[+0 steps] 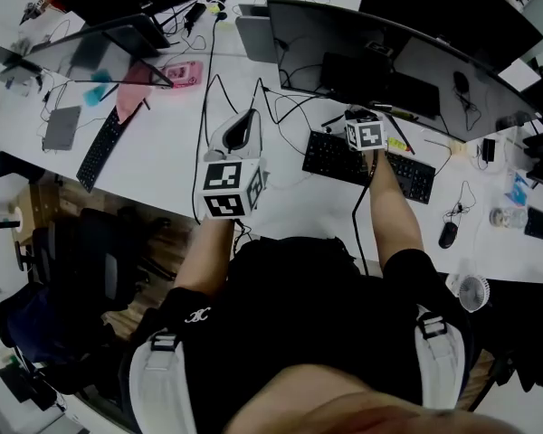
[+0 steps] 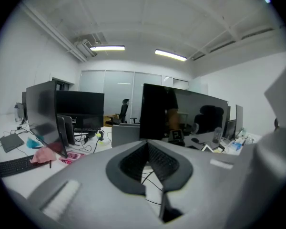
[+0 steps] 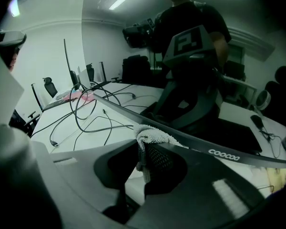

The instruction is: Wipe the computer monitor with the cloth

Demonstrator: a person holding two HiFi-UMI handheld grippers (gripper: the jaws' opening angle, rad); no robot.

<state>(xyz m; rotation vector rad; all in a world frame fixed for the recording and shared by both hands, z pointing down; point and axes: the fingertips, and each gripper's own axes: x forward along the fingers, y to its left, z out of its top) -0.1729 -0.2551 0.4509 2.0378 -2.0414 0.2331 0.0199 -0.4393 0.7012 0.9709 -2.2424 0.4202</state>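
Right gripper view is showing the right gripper (image 3: 142,151) pinching a pale cloth (image 3: 151,136) between its jaws, with a fold bulging above the tips. The cloth is sitting at the lower edge of the monitor (image 3: 181,80); whether it is touching, I cannot tell. The screen is rising just ahead and above, its long axis running left to right, so I am judging that the coming stroke is needing a small lift and a sideways sweep. The left gripper (image 2: 147,149) is hanging left of the monitor, jaws pressed together on nothing, so the right one is nearer. Below the monitor a keyboard (image 1: 366,165) is lying, and loose cables (image 3: 86,111) are trailing to its left.
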